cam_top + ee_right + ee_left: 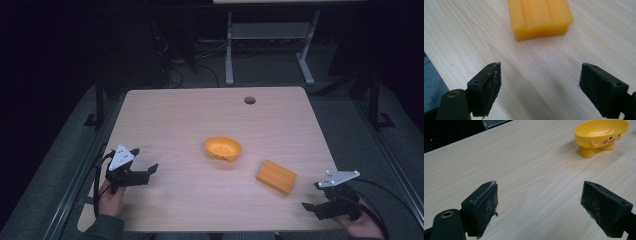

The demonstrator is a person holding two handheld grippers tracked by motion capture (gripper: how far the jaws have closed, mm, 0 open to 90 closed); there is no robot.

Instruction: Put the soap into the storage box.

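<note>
Nearest, at the bench's (165,107) near right corner, the right gripper (312,207) hovers with its fingers (487,86) spread wide and empty, touching nothing. Just beyond them the orange block (276,176) lies flat on the wood, right of centre. To take it well, I judge the gripper should come in low and straight, set one finger on each long side, and close only once the block sits squarely between them; a skewed approach would likely push it away. At the near left, the left gripper (150,170) is likewise wide open and empty above bare wood. Farther on, near the middle, stands the yellow footed dish (223,148), apart from the block.
</note>
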